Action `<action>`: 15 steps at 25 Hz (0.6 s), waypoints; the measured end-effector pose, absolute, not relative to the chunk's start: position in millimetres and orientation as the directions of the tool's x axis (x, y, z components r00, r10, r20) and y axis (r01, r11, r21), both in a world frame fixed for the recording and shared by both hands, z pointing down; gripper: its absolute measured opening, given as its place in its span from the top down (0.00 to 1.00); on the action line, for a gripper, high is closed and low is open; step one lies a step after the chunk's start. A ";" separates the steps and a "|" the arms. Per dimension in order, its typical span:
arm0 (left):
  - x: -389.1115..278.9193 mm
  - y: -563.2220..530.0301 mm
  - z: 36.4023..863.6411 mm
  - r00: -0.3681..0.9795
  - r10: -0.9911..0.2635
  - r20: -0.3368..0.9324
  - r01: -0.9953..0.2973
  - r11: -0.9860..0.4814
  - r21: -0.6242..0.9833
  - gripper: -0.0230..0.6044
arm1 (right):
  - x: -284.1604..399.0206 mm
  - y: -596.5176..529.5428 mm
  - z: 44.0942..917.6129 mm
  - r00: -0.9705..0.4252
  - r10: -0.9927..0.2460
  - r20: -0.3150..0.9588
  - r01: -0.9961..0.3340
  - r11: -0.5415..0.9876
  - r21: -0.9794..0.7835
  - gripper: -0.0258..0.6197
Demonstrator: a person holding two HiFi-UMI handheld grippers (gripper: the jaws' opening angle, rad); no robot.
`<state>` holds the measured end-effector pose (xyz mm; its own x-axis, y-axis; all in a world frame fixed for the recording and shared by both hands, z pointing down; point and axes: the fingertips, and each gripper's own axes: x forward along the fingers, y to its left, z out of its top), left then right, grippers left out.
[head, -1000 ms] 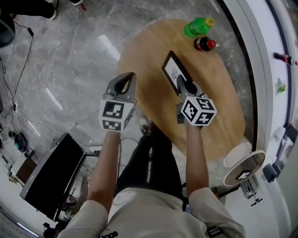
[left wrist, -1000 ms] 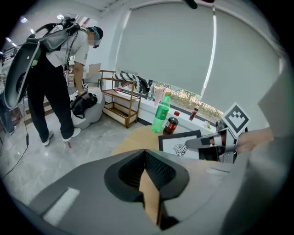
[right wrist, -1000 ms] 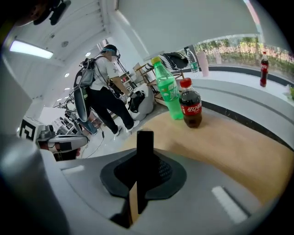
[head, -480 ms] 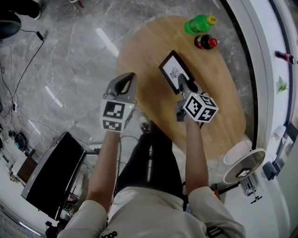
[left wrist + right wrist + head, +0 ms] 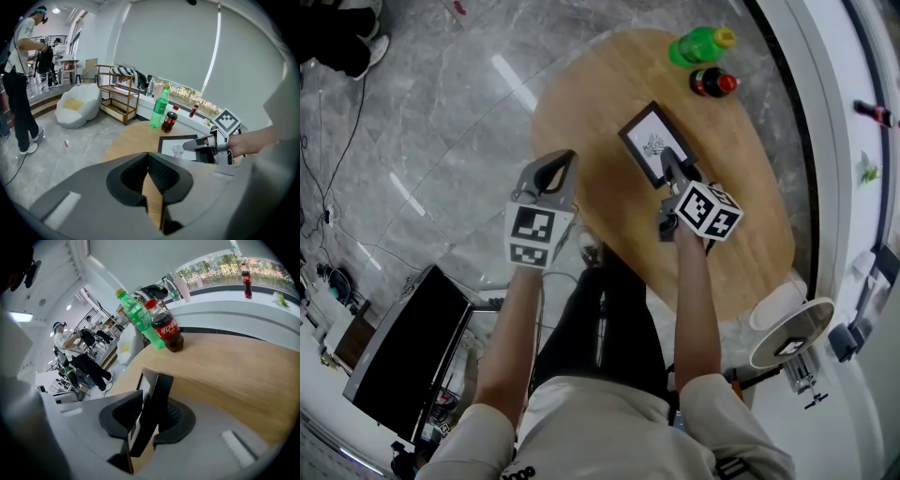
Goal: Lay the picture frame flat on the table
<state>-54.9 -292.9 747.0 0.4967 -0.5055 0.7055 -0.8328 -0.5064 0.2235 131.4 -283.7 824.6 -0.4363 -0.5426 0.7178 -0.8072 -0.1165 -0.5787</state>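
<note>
The black picture frame (image 5: 652,141) with a white print lies face up, flat or nearly flat, on the round wooden table (image 5: 741,216). My right gripper (image 5: 672,172) is at its near edge, and in the right gripper view the frame (image 5: 157,385) stands between the jaws. Those jaws are opening, and the pads no longer seem to press on it. My left gripper (image 5: 553,172) hovers over the table's left edge with its jaws together and nothing in them. In the left gripper view the frame (image 5: 178,149) and the right gripper (image 5: 190,144) appear ahead.
A green bottle (image 5: 698,49) and a cola bottle (image 5: 712,86) stand upright at the table's far end, beyond the frame. A white round stool (image 5: 787,337) sits by the near right edge. A black box (image 5: 408,352) lies on the floor left. People (image 5: 21,79) stand far off.
The frame has tipped back from a steeper lean, so its printed face shows wider. The right gripper shifted slightly right with it. The left gripper has barely moved.
</note>
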 end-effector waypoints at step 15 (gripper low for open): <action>-45.4 -287.2 754.4 0.510 -0.479 0.714 -0.817 -0.530 0.229 0.95 | 140.0 -266.4 853.8 -0.433 -0.476 0.765 -0.803 -0.182 -0.567 0.72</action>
<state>-45.4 -287.2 754.4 0.5105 -0.4787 0.7143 -0.8167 -0.5298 0.2286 140.0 -266.4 853.8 -0.4328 -0.4764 0.7653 -0.8031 -0.1818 -0.5674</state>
